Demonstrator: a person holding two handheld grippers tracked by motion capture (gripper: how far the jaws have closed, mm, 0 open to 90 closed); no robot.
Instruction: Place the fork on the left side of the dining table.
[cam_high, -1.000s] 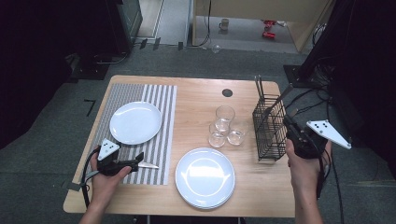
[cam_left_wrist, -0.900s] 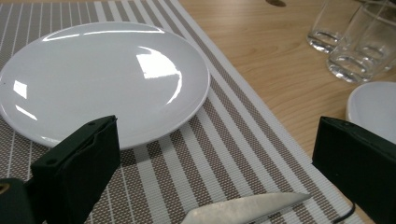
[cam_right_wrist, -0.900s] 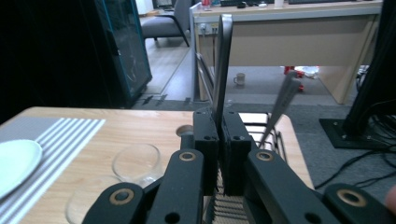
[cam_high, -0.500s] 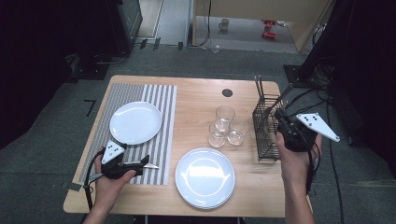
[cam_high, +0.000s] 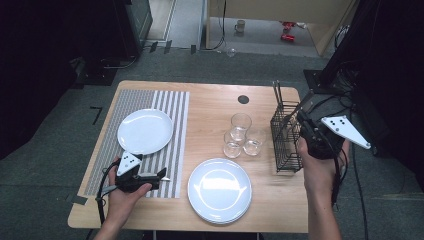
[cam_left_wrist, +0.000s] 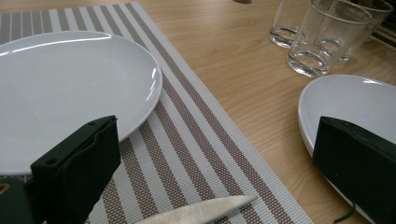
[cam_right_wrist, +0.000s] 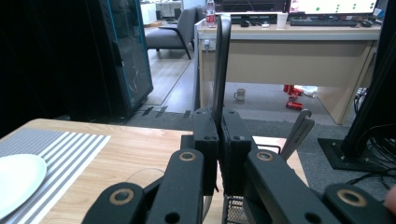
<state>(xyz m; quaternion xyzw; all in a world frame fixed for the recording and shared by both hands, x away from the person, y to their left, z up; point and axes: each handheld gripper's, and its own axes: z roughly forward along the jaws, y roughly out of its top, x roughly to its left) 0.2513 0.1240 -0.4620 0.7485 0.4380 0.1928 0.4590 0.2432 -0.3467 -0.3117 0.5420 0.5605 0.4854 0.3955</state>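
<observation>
Wooden table, right gripper pinching utensil handle, wire caddy

My high view looks down on the light wooden table; my left gripper view skims low, close; both share the striped grey-and-white placemat.
</observation>
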